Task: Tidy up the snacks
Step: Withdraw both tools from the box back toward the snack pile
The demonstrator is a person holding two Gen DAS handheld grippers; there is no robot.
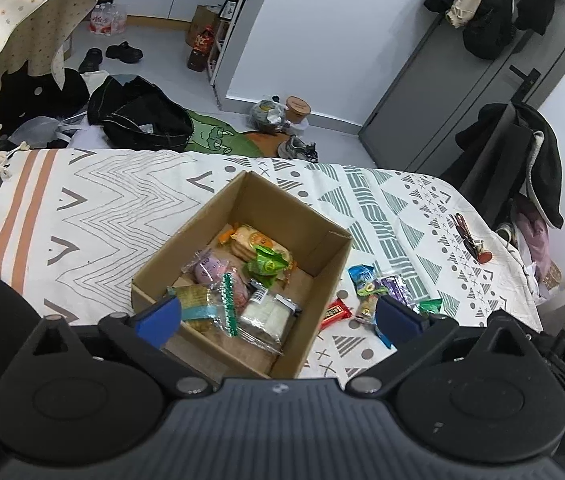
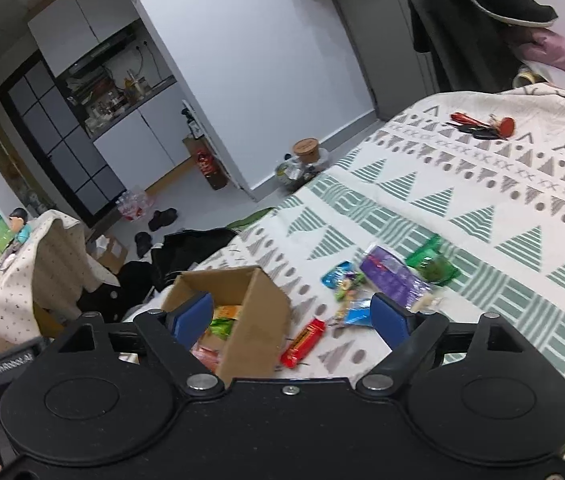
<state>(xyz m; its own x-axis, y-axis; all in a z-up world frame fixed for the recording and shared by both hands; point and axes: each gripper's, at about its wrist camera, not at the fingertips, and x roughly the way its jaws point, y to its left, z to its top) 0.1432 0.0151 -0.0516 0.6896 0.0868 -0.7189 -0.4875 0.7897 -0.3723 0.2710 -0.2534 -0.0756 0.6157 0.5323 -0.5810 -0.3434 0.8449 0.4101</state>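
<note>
I saw matt brown cardboard box [image 1: 242, 216] | glossy plastic snack wrappers [image 2: 394, 280] | woven printed cloth cover [image 1: 122, 200] | matt black plastic gripper bodies, blue pads [image 1: 162, 318].

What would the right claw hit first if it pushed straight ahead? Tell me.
Probably the red candy bar on the patterned cloth, just right of the cardboard box. The open right claw points between them; depth is unclear.
</note>
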